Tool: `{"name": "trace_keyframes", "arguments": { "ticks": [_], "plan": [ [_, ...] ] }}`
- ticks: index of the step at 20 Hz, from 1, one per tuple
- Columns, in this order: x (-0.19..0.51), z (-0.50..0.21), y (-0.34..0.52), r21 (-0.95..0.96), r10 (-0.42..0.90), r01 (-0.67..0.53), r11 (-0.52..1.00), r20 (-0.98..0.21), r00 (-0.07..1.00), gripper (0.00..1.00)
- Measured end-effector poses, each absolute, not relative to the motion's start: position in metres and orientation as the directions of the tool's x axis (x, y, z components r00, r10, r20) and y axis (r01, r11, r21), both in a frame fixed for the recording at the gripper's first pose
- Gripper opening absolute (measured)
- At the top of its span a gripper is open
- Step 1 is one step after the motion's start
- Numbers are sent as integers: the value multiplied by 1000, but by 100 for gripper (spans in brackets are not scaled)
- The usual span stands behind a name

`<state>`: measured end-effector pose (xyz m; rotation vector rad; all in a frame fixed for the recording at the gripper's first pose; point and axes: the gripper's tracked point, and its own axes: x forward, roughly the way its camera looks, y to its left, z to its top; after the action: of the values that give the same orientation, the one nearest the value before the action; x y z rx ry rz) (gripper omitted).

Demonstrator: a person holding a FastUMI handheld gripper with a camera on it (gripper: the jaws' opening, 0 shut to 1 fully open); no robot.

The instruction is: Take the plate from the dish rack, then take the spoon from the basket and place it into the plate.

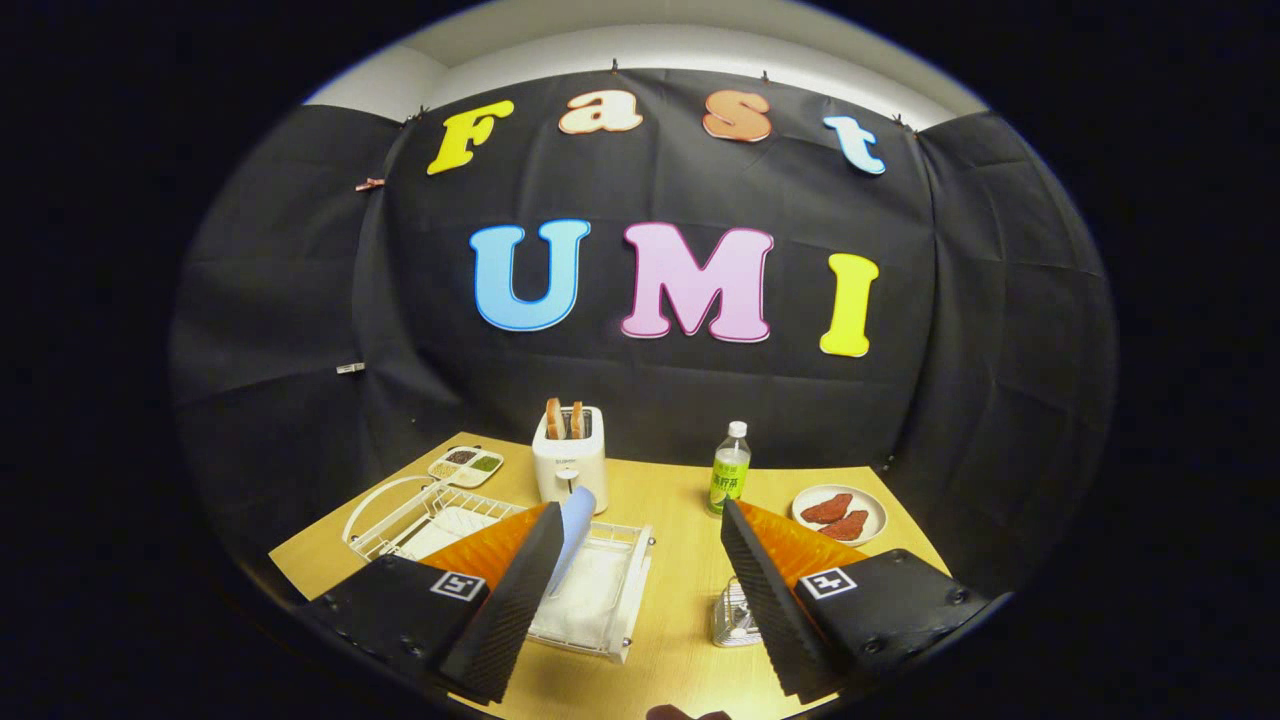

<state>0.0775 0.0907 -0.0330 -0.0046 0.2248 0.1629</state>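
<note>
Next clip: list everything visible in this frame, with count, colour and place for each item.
table: one, light wood, under everything.
dish rack: one, white wire, on the table's near left part, partly behind the left finger.
plate: one, pale blue, standing on edge in the dish rack, just ahead of the left fingertip.
toaster: one, white, beyond the rack, two brown slices sticking up from it.
divided dish: one, white, with dark and green fillings, left of the toaster.
bottle: one, green drink with white cap, beyond the gap between the fingers.
small plate: one, white, holding two reddish-brown pieces, beyond the right finger.
basket: one, metal mesh, beside the right finger; contents not discernible.
gripper: one, fingers wide apart, holding nothing.
</note>
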Motion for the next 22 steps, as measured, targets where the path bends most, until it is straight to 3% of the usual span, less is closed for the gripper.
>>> {"name": "trace_keyframes", "arguments": {
  "ticks": [4, 10, 13, 16, 22],
  "plan": [
    [112, -45, 122, -46, 184, -206, 978, -291, 939, 98],
    [148, -114, 157, -7, 189, -225, 974, -520, 833, 98],
    [156, -151, 162, 47, 175, -189, 981, -637, 750, 98],
    [176, -166, 166, 97, 167, -137, 986, -673, 720, 94],
    [186, -194, 179, 126, 161, -101, 987, -736, 658, 56]
  ]
}}
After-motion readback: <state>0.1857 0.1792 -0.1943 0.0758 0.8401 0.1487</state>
